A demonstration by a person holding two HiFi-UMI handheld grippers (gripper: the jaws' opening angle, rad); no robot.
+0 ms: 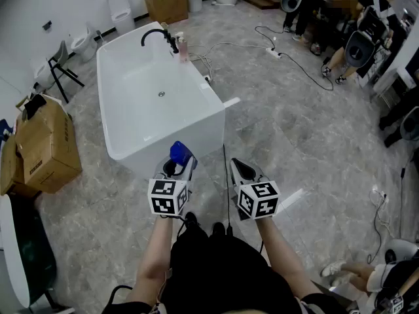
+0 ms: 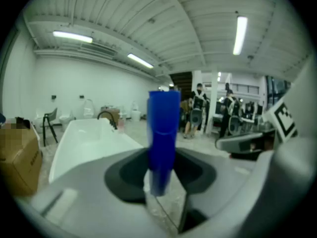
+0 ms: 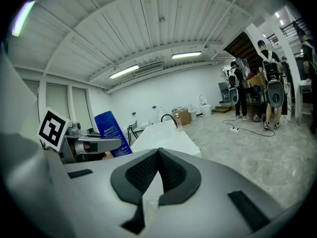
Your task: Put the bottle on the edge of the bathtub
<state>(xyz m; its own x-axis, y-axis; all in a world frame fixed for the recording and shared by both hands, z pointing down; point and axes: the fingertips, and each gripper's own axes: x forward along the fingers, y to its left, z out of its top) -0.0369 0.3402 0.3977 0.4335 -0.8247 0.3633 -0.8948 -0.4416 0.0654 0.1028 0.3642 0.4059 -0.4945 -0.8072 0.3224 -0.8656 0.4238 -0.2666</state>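
The left gripper (image 1: 178, 165) pinches an upright blue bottle (image 1: 181, 152) between its jaws, held in the air just short of the near end of the white bathtub (image 1: 171, 140), which stretches away toward 11 o'clock. At 3 o'clock from it, the right gripper (image 1: 241, 170) has its jaws pressed together on nothing. A black faucet (image 1: 157, 36) stands on the bathtub's far rim.

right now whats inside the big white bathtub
Inside the white bathtub only a small round drain shows on its bare floor; a black curved tap arches over the far rim. The near inner wall faces away from the camera, unseen.
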